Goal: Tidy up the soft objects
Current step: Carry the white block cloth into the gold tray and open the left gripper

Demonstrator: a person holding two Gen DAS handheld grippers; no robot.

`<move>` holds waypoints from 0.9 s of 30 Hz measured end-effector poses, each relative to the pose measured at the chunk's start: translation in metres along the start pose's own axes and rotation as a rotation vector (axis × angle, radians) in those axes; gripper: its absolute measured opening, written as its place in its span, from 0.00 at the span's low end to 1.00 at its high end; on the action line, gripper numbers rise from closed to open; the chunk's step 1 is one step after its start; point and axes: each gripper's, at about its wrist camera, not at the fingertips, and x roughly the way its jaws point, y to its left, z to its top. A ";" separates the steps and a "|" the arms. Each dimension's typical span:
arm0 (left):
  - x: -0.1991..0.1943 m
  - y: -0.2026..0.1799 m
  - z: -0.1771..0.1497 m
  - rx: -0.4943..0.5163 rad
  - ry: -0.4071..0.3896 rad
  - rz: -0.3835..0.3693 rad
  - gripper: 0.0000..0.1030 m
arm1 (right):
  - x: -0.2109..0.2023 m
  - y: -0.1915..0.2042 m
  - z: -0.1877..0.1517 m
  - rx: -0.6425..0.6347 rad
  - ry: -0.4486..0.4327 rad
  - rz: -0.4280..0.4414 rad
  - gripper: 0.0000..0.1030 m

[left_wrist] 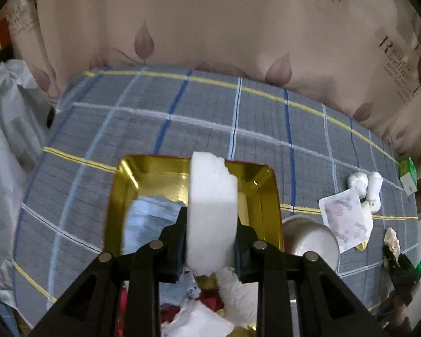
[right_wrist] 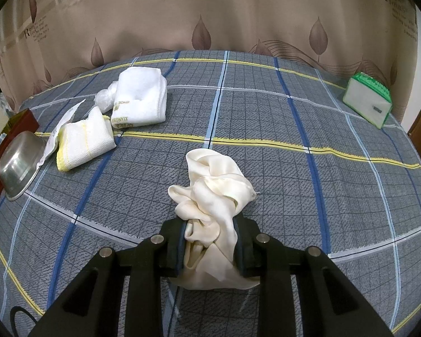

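The left claw (left_wrist: 210,241) is clamped on a white foam block (left_wrist: 212,210) with a broken top corner, holding it upright over a gold-lined box (left_wrist: 120,196) that sits on the bed's checked cover (left_wrist: 182,106). Below the claw, at the box's near end, some white soft pieces (left_wrist: 199,320) and something red already lie inside; what each one is cannot be made out. The foam looks close to being dropped in, though it is not yet released.

The right claw (right_wrist: 210,250) is closed on a crumpled cream silk cloth (right_wrist: 213,185), which rests bunched on the cover between and ahead of the pads.

As a judgement, the sorting is under way but far from finished. Still loose on the bed are a folded white towel (right_wrist: 139,101), a small yellow-edged cloth (right_wrist: 84,137), a white wad in thin plastic (right_wrist: 106,98) just beside the towel, and a printed sachet (right_wrist: 67,120) leaning near a steel bowl (right_wrist: 19,163). A green-and-white tissue pack (right_wrist: 367,101) stands well apart at the far corner. The foam and silk come first; the towel group remains.
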 end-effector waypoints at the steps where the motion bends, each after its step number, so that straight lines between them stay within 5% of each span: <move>1: 0.005 0.000 0.000 -0.004 0.011 -0.005 0.26 | 0.000 0.000 0.000 0.000 0.000 0.000 0.25; 8: 0.029 0.011 -0.005 -0.018 0.089 0.042 0.31 | 0.000 -0.001 0.000 0.000 0.000 0.001 0.25; 17: 0.014 0.015 -0.019 0.024 0.078 0.044 0.57 | 0.000 0.001 0.000 -0.003 0.001 -0.002 0.25; 18: 0.012 0.017 -0.021 0.018 0.077 0.044 0.57 | 0.000 0.001 0.000 -0.003 0.001 -0.001 0.28; 21: 0.003 0.022 -0.027 0.008 0.069 0.065 0.57 | 0.000 0.002 0.000 -0.012 0.003 0.011 0.63; 27: -0.027 0.026 -0.042 0.026 0.016 0.092 0.57 | 0.000 0.004 0.001 -0.026 0.011 0.007 0.63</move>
